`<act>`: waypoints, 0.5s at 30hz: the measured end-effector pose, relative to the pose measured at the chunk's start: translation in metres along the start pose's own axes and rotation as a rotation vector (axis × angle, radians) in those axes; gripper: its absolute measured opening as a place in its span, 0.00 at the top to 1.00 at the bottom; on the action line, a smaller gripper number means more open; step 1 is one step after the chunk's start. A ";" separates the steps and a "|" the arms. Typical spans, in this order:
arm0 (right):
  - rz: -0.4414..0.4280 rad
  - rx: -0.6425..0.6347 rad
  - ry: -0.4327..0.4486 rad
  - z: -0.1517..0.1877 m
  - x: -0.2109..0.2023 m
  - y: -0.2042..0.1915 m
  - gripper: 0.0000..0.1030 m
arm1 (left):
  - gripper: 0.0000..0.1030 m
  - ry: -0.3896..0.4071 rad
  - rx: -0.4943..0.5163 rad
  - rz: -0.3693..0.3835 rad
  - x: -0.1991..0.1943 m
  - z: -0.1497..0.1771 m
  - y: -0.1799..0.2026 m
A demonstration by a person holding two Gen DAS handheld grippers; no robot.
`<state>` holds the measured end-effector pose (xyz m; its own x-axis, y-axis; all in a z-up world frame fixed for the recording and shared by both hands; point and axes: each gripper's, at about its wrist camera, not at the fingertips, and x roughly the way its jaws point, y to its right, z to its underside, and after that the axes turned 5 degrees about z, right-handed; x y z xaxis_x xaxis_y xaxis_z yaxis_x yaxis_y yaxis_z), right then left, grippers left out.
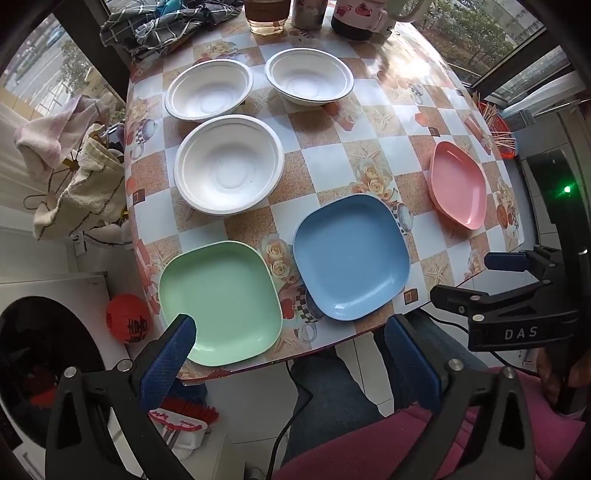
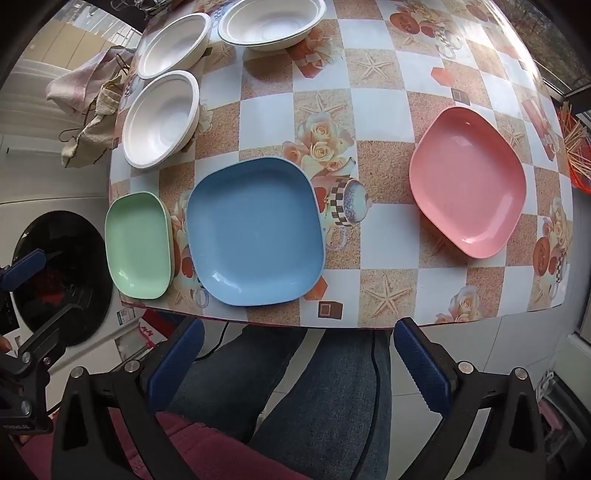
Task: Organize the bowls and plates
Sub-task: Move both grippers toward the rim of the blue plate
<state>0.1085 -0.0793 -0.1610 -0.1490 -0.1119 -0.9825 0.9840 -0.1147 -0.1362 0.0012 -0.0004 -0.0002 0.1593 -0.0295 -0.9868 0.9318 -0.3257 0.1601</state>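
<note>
Three square plates lie along the near edge of the table: green [image 1: 221,301] [image 2: 138,245] at left, blue [image 1: 351,256] [image 2: 255,232] in the middle, pink [image 1: 458,182] [image 2: 467,181] at right. Three white bowls stand behind them on the left: a near one [image 1: 229,164] [image 2: 160,118], a far left one [image 1: 208,89] [image 2: 173,44] and a far right one [image 1: 309,76] [image 2: 271,22]. My left gripper [image 1: 291,350] is open and empty, held off the table's near edge by the green plate. My right gripper [image 2: 299,360] is open and empty, in front of the blue plate; it also shows in the left wrist view [image 1: 476,280].
Cups and a glass [image 1: 266,16] stand at the far table edge beside a checked cloth [image 1: 162,26]. A red holder of sticks [image 1: 498,129] [image 2: 578,147] sits at the right edge. Towels [image 1: 74,173] hang left of the table. A washing machine [image 2: 62,277] is below left.
</note>
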 end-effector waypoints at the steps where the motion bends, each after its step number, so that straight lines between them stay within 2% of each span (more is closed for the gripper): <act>1: 0.001 0.002 0.009 0.002 0.001 0.000 0.00 | 0.01 -0.001 0.004 -0.003 0.000 0.000 0.001; 10: -0.004 0.013 0.025 0.004 0.007 -0.004 0.00 | 0.01 -0.011 0.016 -0.009 0.002 0.002 0.000; 15: -0.057 0.022 0.021 0.003 0.012 0.000 0.00 | 0.01 -0.010 0.006 -0.021 0.006 -0.004 -0.002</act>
<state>0.1063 -0.0832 -0.1727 -0.2029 -0.0841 -0.9756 0.9715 -0.1419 -0.1898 0.0022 0.0041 -0.0066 0.1363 -0.0318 -0.9902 0.9329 -0.3321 0.1391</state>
